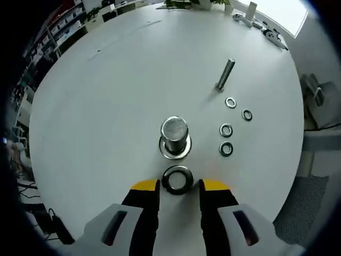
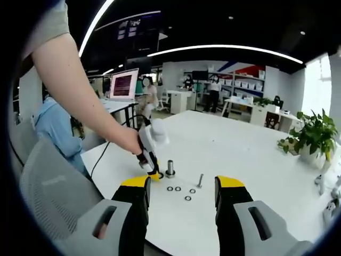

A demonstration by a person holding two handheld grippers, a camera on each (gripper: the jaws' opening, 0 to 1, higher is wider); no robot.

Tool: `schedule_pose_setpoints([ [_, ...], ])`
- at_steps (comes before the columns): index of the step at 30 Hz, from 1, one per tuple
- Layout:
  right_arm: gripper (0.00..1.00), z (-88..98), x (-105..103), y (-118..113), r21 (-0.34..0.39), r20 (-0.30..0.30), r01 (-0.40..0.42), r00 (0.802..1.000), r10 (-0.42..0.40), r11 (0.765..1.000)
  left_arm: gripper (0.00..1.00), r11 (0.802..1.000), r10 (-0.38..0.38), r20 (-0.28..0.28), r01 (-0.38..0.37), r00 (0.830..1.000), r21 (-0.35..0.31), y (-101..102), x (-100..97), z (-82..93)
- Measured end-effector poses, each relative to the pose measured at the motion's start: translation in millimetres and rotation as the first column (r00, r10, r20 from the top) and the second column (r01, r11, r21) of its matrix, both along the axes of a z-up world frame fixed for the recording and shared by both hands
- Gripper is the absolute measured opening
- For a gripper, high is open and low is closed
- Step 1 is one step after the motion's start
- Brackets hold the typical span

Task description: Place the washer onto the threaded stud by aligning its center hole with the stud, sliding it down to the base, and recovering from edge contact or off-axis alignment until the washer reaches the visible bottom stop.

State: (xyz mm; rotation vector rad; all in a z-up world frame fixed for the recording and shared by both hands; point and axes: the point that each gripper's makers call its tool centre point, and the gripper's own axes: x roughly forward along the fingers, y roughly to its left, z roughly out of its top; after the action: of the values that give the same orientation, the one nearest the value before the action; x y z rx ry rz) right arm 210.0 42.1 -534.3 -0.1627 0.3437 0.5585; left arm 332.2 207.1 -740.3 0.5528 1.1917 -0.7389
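Note:
In the left gripper view a thick threaded stud stands upright on the white table, with a washer seated around its base. A dark washer lies flat on the table just in front of the stud, between the yellow tips of my left gripper, whose jaws stand open on either side of it, apart from it. In the right gripper view my right gripper is open and holds nothing, well back from the stud. There the left gripper comes in from the left in a person's hand.
Several loose washers lie right of the stud, and a thinner bolt stands beyond them. Small parts sit at the table's far edge. A grey chair and potted plant flank the table; people work at desks behind.

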Motion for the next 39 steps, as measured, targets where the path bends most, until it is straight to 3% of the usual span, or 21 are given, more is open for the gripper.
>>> schedule_pose_setpoints([
  [1, 0.51, 0.1, 0.2, 0.1, -0.001, 0.001, 0.000, 1.000, 0.000, 1.000, 0.27, 0.999, -0.046, 0.003, 0.046, 0.999, 0.015, -1.5, -0.3, -0.2],
  [4, 0.51, 0.1, 0.3, 0.2, 0.001, 0.000, 0.000, 1.000, 0.000, 1.000, 0.27, 1.000, -0.009, -0.025, 0.009, 1.000, 0.021, -1.8, 1.0, -0.9],
  [8, 0.51, 0.3, 0.3, 0.1, 0.004, 0.000, 0.002, 1.000, -0.002, 1.000, 0.27, 0.996, -0.065, -0.048, 0.068, 0.997, 0.064, -3.5, 0.7, -1.6],
  [16, 0.50, 0.0, 0.2, -0.8, 0.007, -0.002, 0.004, 1.000, -0.004, 1.000, 0.27, 0.992, -0.089, -0.066, 0.094, 0.994, 0.081, -3.3, 2.3, -2.2],
  [20, 0.50, 0.1, 0.4, -1.4, 0.010, -0.003, 0.005, 1.000, -0.005, 1.000, 0.21, 0.991, -0.100, -0.061, 0.105, 0.993, 0.083, -4.9, 0.9, -1.3],
  [32, 0.50, -0.6, 0.2, -2.1, 0.007, -0.004, 0.004, 1.000, -0.004, 1.000, 0.20, 0.990, -0.100, -0.065, 0.106, 0.993, 0.091, -4.9, 1.2, -2.0],
  [39, 0.50, -1.0, 0.2, -2.9, 0.009, -0.006, 0.006, 1.000, -0.006, 1.000, 0.19, 0.994, -0.095, -0.024, 0.096, 0.995, 0.044, -3.0, 0.0, -0.5],
])
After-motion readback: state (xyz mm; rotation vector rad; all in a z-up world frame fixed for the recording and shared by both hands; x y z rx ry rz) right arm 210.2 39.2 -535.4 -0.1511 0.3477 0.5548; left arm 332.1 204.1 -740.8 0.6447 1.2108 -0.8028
